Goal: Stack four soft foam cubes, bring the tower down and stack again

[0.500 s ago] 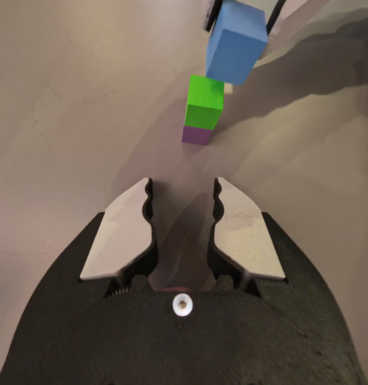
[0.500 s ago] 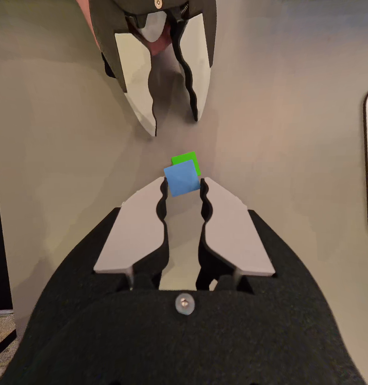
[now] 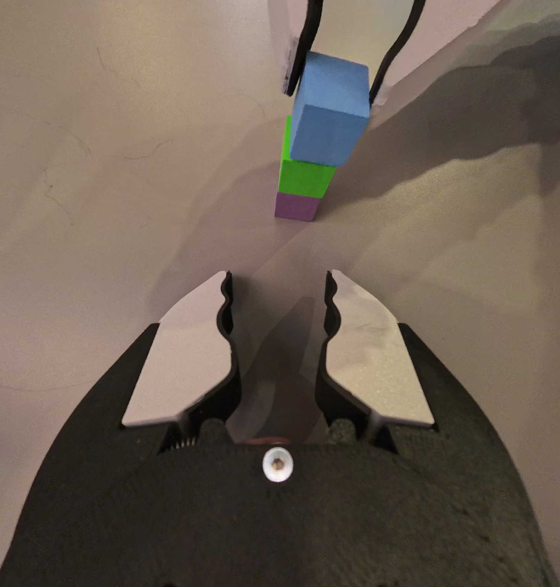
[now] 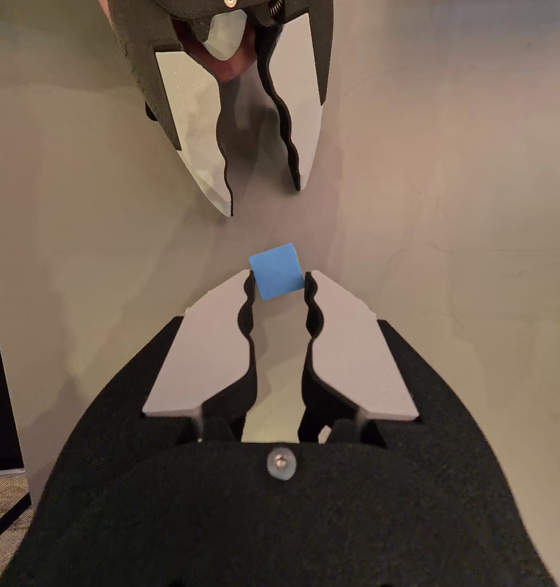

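Grey tabletop (image 3: 113,190): our right gripper (image 4: 277,276) clamps the blue cube (image 4: 277,274) by opposite side faces over green (image 3: 304,178) on purple (image 3: 296,206), left gripper (image 3: 277,276) apart and empty; we judge the foam light, squashy, best pinched gently mid-face.

Right wrist view: blue cube (image 4: 277,275) covers the cubes under it, so the stack below is hidden. Left wrist view: right gripper (image 3: 335,92) cut off by top edge, only finger ends show; whether blue cube rests on green cube (image 3: 304,178) can't tell; purple cube (image 3: 296,206) top hidden
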Tool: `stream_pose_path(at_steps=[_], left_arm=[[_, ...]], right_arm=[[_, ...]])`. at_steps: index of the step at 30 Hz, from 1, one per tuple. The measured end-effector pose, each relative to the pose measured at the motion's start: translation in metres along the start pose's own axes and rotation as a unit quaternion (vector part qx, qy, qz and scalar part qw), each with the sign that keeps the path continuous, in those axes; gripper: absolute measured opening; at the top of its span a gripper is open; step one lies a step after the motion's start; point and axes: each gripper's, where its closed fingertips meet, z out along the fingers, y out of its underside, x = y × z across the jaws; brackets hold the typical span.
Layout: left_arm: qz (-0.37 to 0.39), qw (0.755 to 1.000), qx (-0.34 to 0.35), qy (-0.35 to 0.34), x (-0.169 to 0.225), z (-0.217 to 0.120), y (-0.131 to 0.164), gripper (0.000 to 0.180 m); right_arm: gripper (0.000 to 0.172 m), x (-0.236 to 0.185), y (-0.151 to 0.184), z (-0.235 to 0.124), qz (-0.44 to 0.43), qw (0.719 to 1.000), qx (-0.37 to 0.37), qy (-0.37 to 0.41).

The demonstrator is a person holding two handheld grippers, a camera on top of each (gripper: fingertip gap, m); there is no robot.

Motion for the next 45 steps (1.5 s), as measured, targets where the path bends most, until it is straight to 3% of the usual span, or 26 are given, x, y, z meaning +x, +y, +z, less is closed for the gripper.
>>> stream_pose_path(at_steps=[16, 20, 26, 30, 38, 45], left_arm=[[0.001, 1.0, 0.0, 0.001, 0.001, 0.0, 0.0, 0.055], [0.002, 1.0, 0.0, 0.003, 0.001, 0.0, 0.0, 0.055], [0.002, 1.0, 0.001, 0.003, 0.001, 0.0, 0.0, 0.055], [0.003, 1.0, 0.0, 0.003, 0.001, 0.0, 0.0, 0.055], [0.004, 1.0, -0.007, -0.002, 0.0, 0.001, 0.001, 0.055], [0.001, 1.0, -0.008, -0.005, -0.001, 0.001, 0.002, 0.054]], right_arm=[[0.03, 0.002, 0.001, 0.002, 0.006, 1.0, -0.011, 0.0], [0.044, 0.002, 0.002, 0.004, 0.009, 1.0, -0.012, 0.001], [0.05, 0.02, 0.007, -0.035, 0.018, 0.999, 0.032, 0.03], [0.05, 0.053, 0.055, -0.07, 0.048, 0.995, 0.034, 0.075], [0.051, 0.113, 0.201, -0.102, 0.114, 0.981, -0.042, 0.151], [0.049, 0.133, 0.248, -0.092, 0.108, 0.98, -0.072, 0.15]])
